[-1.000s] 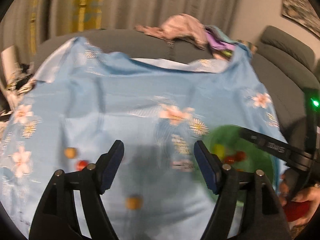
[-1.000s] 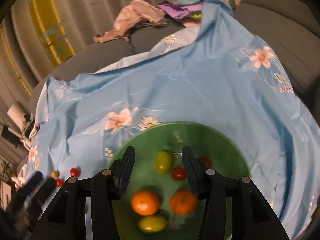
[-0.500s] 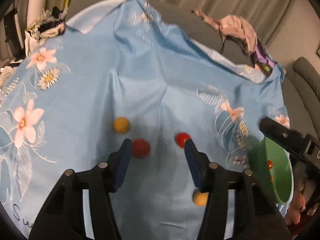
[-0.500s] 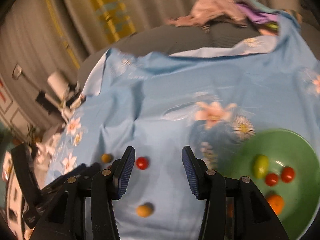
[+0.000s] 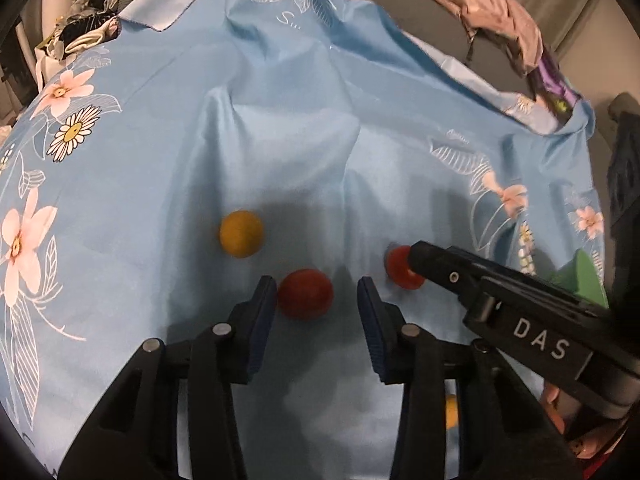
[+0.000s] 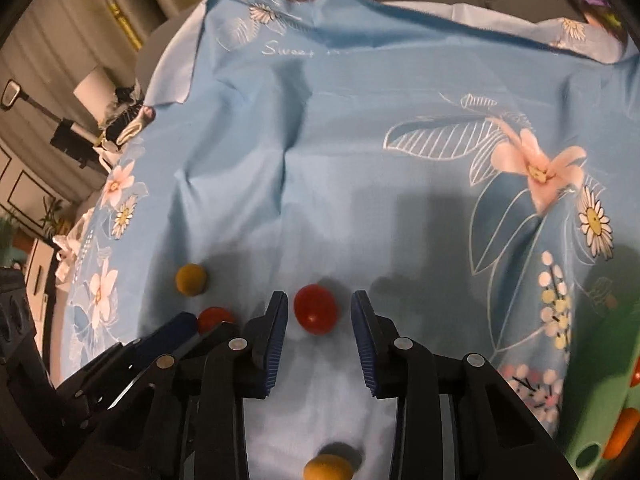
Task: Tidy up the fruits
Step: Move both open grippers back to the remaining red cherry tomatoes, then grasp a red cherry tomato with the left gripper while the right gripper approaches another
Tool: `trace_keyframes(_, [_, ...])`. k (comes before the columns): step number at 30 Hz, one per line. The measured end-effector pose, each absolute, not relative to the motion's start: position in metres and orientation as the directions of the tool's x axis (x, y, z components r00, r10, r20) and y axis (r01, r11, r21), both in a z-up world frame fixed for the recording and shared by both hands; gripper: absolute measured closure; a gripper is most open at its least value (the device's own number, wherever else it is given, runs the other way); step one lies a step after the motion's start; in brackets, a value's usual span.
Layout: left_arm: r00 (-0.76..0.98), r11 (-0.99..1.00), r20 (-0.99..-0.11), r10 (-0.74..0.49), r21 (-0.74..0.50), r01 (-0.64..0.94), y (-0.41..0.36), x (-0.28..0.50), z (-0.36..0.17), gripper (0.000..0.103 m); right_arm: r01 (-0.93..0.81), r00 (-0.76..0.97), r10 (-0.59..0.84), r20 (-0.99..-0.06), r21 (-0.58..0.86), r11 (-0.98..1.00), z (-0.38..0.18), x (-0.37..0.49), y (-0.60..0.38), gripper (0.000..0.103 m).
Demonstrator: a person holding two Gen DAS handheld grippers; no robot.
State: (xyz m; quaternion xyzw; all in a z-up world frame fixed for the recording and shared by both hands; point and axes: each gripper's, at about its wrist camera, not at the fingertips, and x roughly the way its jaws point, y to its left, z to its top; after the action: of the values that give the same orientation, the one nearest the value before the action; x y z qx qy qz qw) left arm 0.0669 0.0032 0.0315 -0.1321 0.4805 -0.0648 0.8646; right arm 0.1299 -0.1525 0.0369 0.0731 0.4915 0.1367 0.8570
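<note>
On a light blue flowered cloth [image 5: 280,152] lie small round fruits. My left gripper [image 5: 318,286] is open with a red fruit [image 5: 306,293] between its fingertips, touching the left one. A yellow fruit [image 5: 241,233] lies just beyond it to the left. My right gripper [image 6: 319,304] is open around a second red fruit [image 6: 315,314], which also shows in the left wrist view [image 5: 400,266]. Another yellow fruit [image 6: 328,467] lies under the right gripper. The green bowl [image 6: 600,432] holding orange fruits sits at the right edge.
The cloth [image 6: 360,140] is creased and covers a grey sofa. Crumpled clothes [image 5: 508,20] lie at the far right end. Cluttered items [image 6: 120,120] sit beyond the cloth's left edge.
Both grippers have moved left from the green bowl and down close to the cloth. Each now has a red fruit between its open fingers.
</note>
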Motion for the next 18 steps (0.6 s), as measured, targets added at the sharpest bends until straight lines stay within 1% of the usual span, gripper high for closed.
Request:
trace_keyframes(4, [0.506, 0.949, -0.821, -0.264, -0.316, -0.016, 0.0035, 0.0748, 0.0239, 0.067, -0.164, 0.475, 0.307, -0.825, 0.26, 0.952, 0.0327, 0.1318, -0.1494, 0.067])
trace_keyframes(5, [0.517, 0.953, -0.817, -0.256, -0.303, -0.006, 0.0027, 0.075, 0.0242, 0.069, -0.161, 0.473, 0.309, -0.825, 0.264, 0.951, 0.0312, 0.1328, -0.1507, 0.067])
trace_keyframes(6, [0.517, 0.956, -0.819, -0.249, -0.294, -0.005, 0.0023, 0.075, 0.0245, 0.073, -0.155, 0.471, 0.314, -0.824, 0.272, 0.95, 0.0295, 0.1336, -0.1516, 0.067])
trace_keyframes(7, [0.521, 0.959, -0.819, -0.239, -0.284, -0.007, 0.0029, 0.0754, 0.0242, 0.075, -0.154, 0.467, 0.318, -0.825, 0.279, 0.948, 0.0286, 0.1339, -0.1522, 0.068])
trace_keyframes(10, [0.531, 0.956, -0.81, -0.248, -0.294, -0.003, 0.0052, 0.0757, 0.0223, 0.074, -0.164, 0.46, 0.343, -0.819, 0.301, 0.939, 0.0276, 0.1338, -0.1518, 0.074])
trace_keyframes(14, [0.542, 0.959, -0.806, -0.238, -0.283, 0.001, 0.0032, 0.0741, 0.022, 0.075, -0.17, 0.467, 0.343, -0.815, 0.298, 0.939, 0.029, 0.13, -0.1513, 0.079])
trace_keyframes(18, [0.542, 0.958, -0.808, -0.233, -0.288, -0.017, 0.0051, 0.0711, 0.0221, 0.075, -0.177, 0.47, 0.339, -0.815, 0.29, 0.941, 0.0292, 0.1275, -0.1523, 0.08])
